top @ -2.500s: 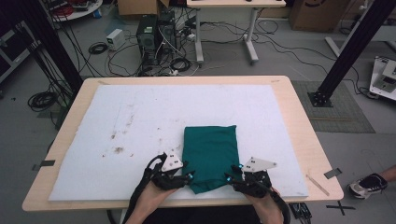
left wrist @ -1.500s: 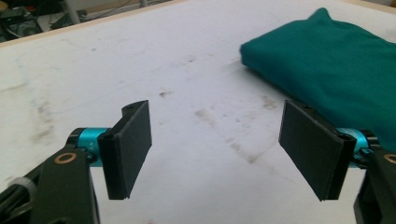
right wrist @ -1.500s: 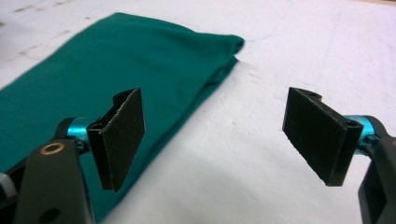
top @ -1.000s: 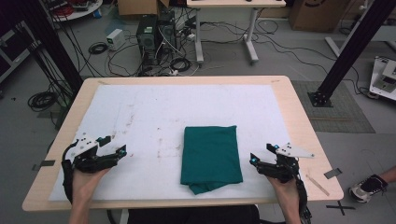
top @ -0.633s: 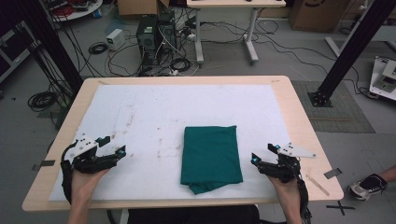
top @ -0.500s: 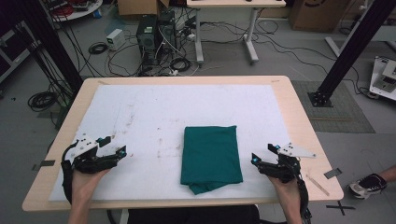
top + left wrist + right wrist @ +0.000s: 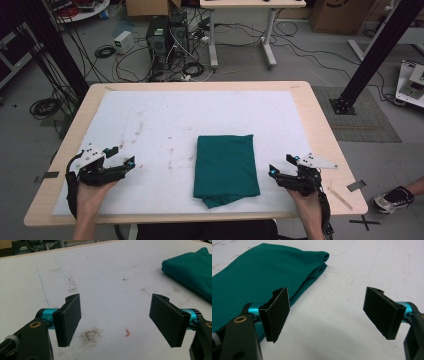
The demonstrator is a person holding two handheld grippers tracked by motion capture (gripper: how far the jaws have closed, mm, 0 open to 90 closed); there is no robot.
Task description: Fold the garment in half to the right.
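A folded green cloth point(image 7: 225, 168) lies on the white table cover point(image 7: 200, 115), near the front middle. My left gripper point(image 7: 127, 161) rests at the front left, well apart from the cloth, open with nothing between its jaws. In the left gripper view the cloth point(image 7: 192, 270) sits at the upper right beyond the open gripper point(image 7: 117, 317). My right gripper point(image 7: 280, 167) rests at the front right, a short way off the cloth's right edge, open and empty. In the right gripper view the cloth point(image 7: 257, 280) spreads behind the left jaw of the gripper point(image 7: 328, 312).
The cover carries brown smudges point(image 7: 91, 333) and a small red mark point(image 7: 127, 332) near my left gripper. The wooden table edge point(image 7: 330, 150) frames the cover. Beyond the table stand a computer tower point(image 7: 165, 35), cables and another desk's legs. A shoe point(image 7: 397, 197) shows at the right.
Between 2.5 s and 1 s ago both grippers left the cloth's front edge and moved out to the table's front corners. Over the last second nothing visibly moved.
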